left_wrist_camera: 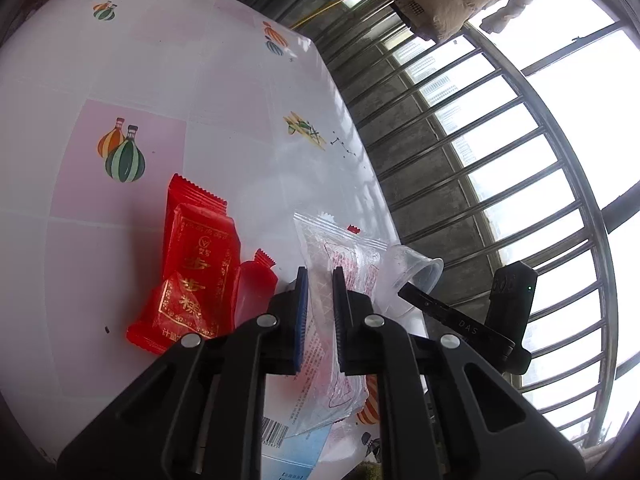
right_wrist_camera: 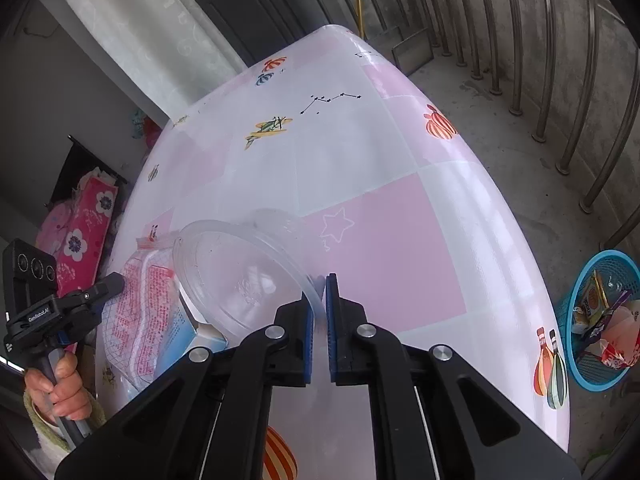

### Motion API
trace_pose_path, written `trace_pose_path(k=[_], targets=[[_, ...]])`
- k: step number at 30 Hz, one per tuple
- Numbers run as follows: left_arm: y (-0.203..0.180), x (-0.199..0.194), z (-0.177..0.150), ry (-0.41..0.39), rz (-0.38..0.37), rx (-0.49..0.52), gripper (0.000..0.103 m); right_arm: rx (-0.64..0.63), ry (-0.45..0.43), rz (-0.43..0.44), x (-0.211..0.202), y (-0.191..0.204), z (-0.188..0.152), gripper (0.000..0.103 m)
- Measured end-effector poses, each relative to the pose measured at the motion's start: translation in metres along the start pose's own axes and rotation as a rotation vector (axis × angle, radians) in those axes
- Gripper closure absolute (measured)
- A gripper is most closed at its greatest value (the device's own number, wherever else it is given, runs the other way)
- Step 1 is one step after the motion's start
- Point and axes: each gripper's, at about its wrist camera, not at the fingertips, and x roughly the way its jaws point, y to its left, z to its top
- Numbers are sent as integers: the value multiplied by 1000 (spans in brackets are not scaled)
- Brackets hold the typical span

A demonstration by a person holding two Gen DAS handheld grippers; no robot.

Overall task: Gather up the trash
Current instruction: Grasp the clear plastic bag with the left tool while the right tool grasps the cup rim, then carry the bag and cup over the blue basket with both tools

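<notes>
My left gripper is shut on a clear wrapper with red print, held a little above the table. That wrapper also shows in the right wrist view, with the left gripper at its edge. Red snack wrappers lie on the table just left of the left fingers. My right gripper is shut on the rim of a clear plastic cup, which lies tilted on its side. In the left wrist view the cup sits right of the wrapper, with the right gripper at its mouth.
The table has a pink and white patterned cloth. A blue and white box lies under the clear wrapper. A blue basket with several wrappers stands on the floor at the right. A metal railing lines the far side.
</notes>
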Motion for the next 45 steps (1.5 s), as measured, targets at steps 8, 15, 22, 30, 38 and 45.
trace_pose_path(k=[8,15,22,30,38,45], targets=[[-32,-29,10,-133,-72,80,96,65,-60,36,-22,-12,7,97],[-81,-38,20,-187,-99,189,96,128,-191,12,-81,-42,11,97],[-155,18,8,-95,-151,320,96,335,-297,-133,-147,-138,-27,97],[-256,152,-27,146,-129,501,96,662,-363,-295,-182,-261,-101,97],[-312,311,-85,402,9,569,96,926,-296,-323,-138,-355,-149,97],[-335,443,-116,526,96,581,73,1056,-237,-343,-89,-439,-148,89]])
